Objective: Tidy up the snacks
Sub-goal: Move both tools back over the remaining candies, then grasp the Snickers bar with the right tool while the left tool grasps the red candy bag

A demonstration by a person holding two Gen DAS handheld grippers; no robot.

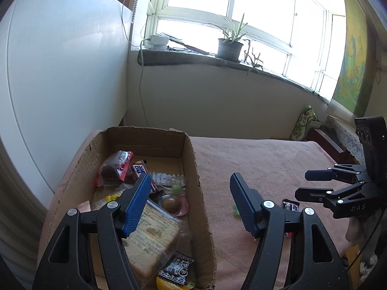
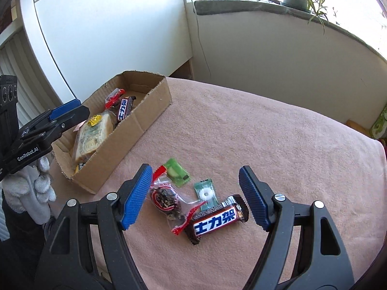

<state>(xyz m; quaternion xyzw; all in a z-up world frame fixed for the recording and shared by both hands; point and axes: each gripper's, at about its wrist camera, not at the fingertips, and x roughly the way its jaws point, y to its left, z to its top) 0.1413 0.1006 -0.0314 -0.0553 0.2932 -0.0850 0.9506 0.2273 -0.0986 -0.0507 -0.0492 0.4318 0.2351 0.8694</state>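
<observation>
A cardboard box [image 1: 193, 159] [image 2: 154, 111] stands on the pink cloth and holds several snacks: a wrapped bread slice [image 1: 154, 234], a chocolate bar [image 1: 138, 169], a red-trimmed bag [image 1: 116, 169] and a jelly cup [image 1: 173, 204]. My left gripper [image 1: 189, 181] [image 2: 79, 111] hovers open over the box's right wall with nothing between its fingers. On the cloth lie a second chocolate bar [image 2: 217, 220], a clear bag of dark snack [image 2: 167, 198], a green candy [image 2: 175, 172] and a mint [image 2: 205, 194]. Above these, my right gripper [image 2: 196, 169] [image 1: 301, 183] is open and holds nothing.
A white cabinet [image 1: 60, 72] rises left of the box. Behind the table runs a wall under a windowsill with a potted plant [image 1: 229, 46]. A gloved hand [image 2: 36, 188] holds the left gripper. The pink cloth [image 2: 266, 133] stretches far to the right.
</observation>
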